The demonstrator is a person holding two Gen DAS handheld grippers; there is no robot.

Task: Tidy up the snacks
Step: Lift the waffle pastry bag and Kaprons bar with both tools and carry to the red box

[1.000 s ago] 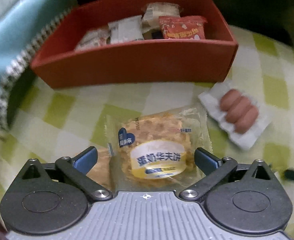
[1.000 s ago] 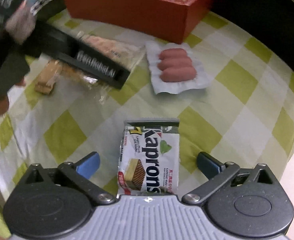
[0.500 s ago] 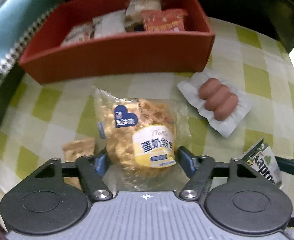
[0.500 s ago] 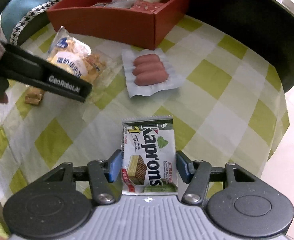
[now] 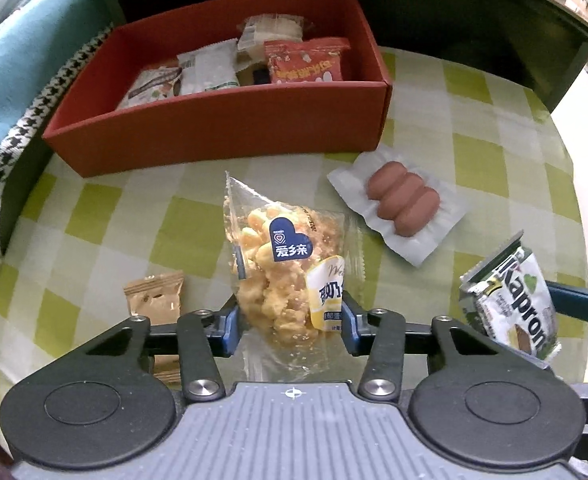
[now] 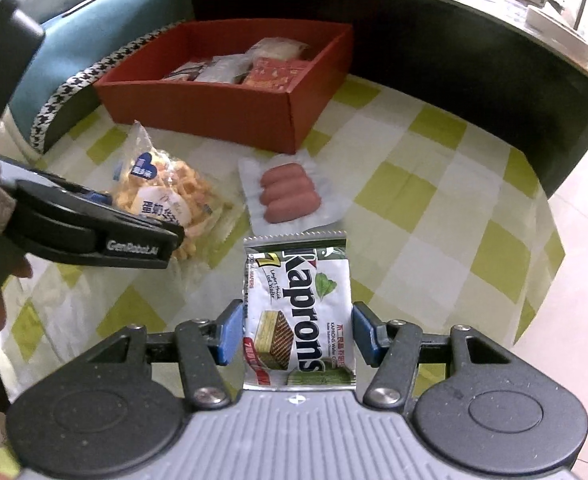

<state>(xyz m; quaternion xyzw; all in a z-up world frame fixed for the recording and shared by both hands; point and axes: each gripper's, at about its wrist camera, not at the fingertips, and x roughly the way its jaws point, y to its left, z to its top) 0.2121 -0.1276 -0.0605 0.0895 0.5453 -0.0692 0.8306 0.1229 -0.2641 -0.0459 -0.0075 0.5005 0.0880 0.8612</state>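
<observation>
Left wrist view: the left gripper (image 5: pixel 290 330) is closing its blue pads on a clear crinkly bag of yellow puffed snacks (image 5: pixel 284 276), lifted at centre. The open red cardboard box (image 5: pixel 230 128), part-filled, sits at twelve o'clock; a sealed white pack of three sausages (image 5: pixel 399 206) lies at two o'clock. Squeeze gently so the puffs stay whole.

Right wrist view: the right gripper (image 6: pixel 297 338) grips a white-and-green Kaprons wafer packet (image 6: pixel 299 312) by its sides, box at eleven o'clock. Carry it clear over the near wall.

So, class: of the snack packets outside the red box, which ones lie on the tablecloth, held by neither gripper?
Two: the sausage pack and the small brown packet; the others are gripped.
</observation>
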